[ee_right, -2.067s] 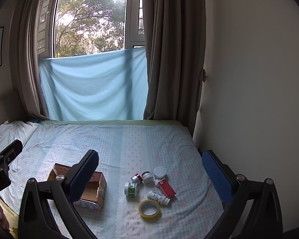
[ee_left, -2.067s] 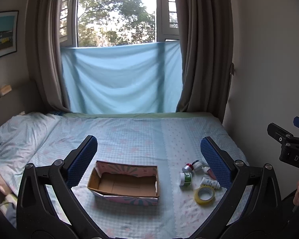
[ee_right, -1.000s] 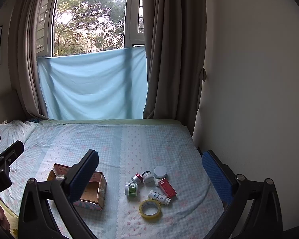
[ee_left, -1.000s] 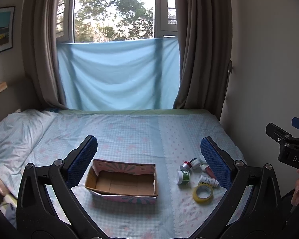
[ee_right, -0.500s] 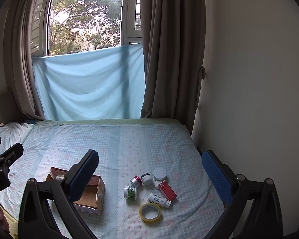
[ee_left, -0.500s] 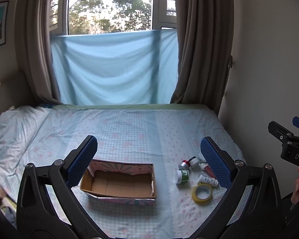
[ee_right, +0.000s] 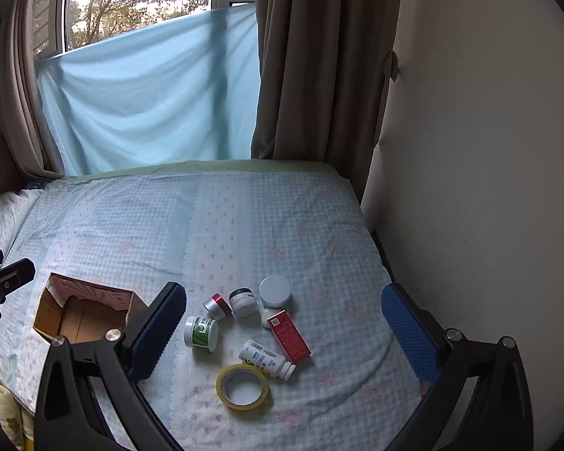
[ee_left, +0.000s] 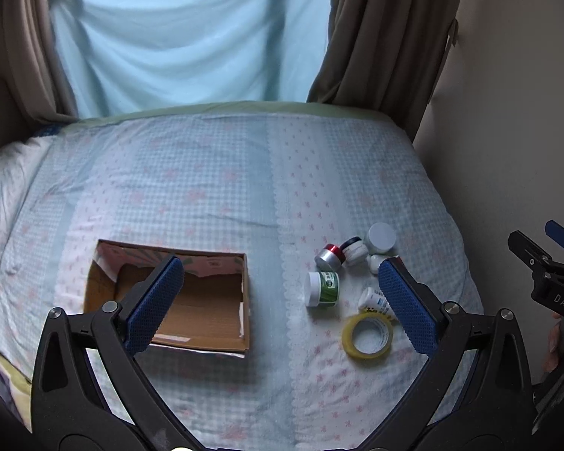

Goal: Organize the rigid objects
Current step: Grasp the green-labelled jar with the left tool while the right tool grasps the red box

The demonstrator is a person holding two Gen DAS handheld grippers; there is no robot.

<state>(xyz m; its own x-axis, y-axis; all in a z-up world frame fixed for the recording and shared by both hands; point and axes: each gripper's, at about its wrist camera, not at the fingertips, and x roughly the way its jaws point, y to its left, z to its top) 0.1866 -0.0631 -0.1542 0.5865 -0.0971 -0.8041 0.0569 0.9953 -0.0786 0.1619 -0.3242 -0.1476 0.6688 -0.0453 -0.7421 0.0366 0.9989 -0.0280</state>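
Observation:
An open cardboard box lies empty on the bed. To its right lie a yellow tape roll, a green-labelled jar, a red-and-silver can, a white pill bottle, a red carton, a dark-lidded jar and a grey-lidded jar. My left gripper is open and empty above the box and the items. My right gripper is open and empty above the items.
The bed has a blue checked sheet with a pillow at the left. A white wall runs along the bed's right side. Brown curtains and a blue cloth hang behind.
Both grippers have moved forward and tilted down toward the bed, so the box and items look larger and closer. Both stay open.

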